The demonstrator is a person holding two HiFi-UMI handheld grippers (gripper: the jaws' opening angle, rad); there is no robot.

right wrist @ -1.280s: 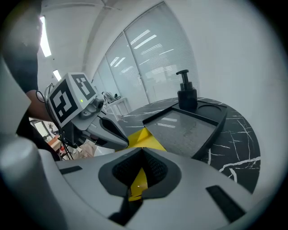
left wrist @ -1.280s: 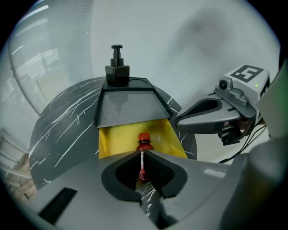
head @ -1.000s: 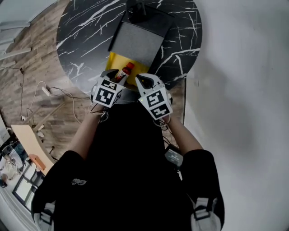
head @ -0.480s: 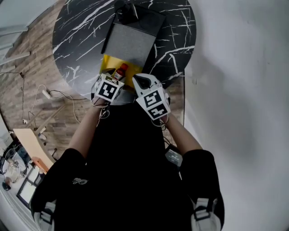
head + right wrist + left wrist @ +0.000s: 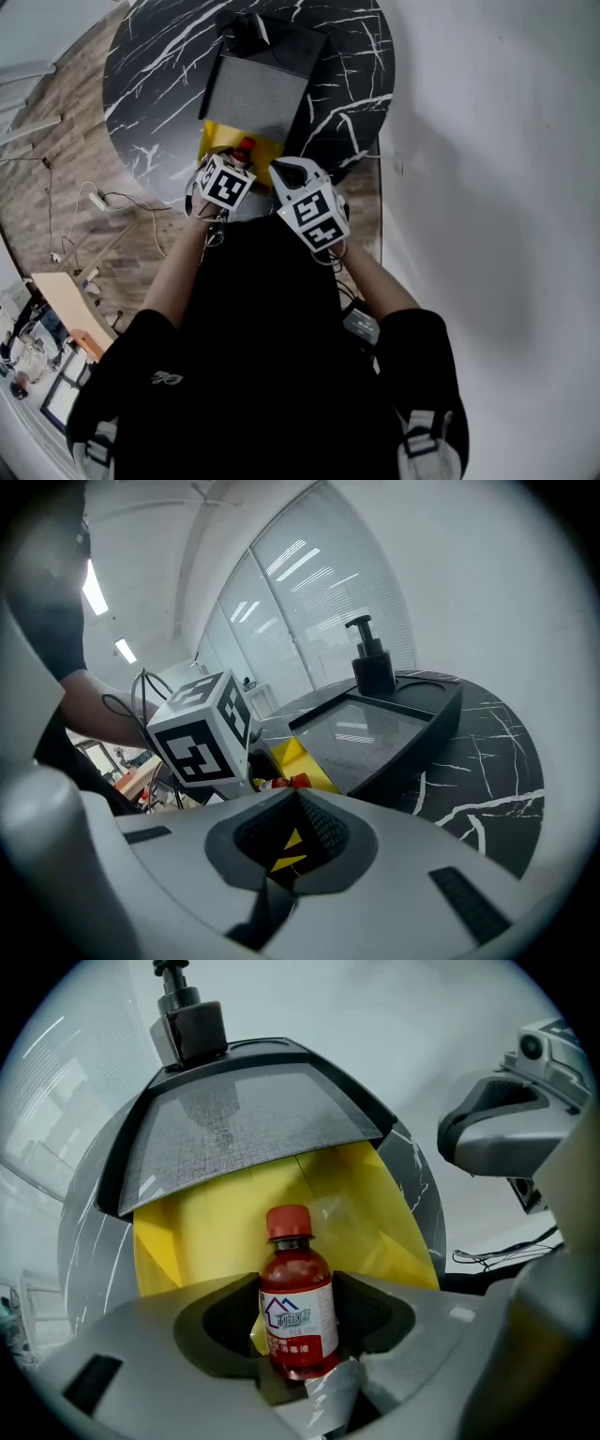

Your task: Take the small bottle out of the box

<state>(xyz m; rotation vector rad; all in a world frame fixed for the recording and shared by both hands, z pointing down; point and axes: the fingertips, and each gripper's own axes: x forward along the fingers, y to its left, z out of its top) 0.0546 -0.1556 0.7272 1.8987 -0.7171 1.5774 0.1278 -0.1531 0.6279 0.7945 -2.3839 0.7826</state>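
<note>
L claw lowered, jaws just opened, small bottle loose between them

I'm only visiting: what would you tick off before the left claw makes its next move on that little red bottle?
1. Bottle between the left gripper's jaws: ok. They have just been opening and stand apart around it.
2. Grip on the bottle: not ok. There is a gap on either side.
3. Cap on: ok.
4. Bottle standing or lying: cannot tell.
5. Bottle out of the yellow box: cannot tell. Yellow shows behind and beside it.
6. Right gripper out of the way: ok. It is shut with nothing in it, off to one side.
</note>
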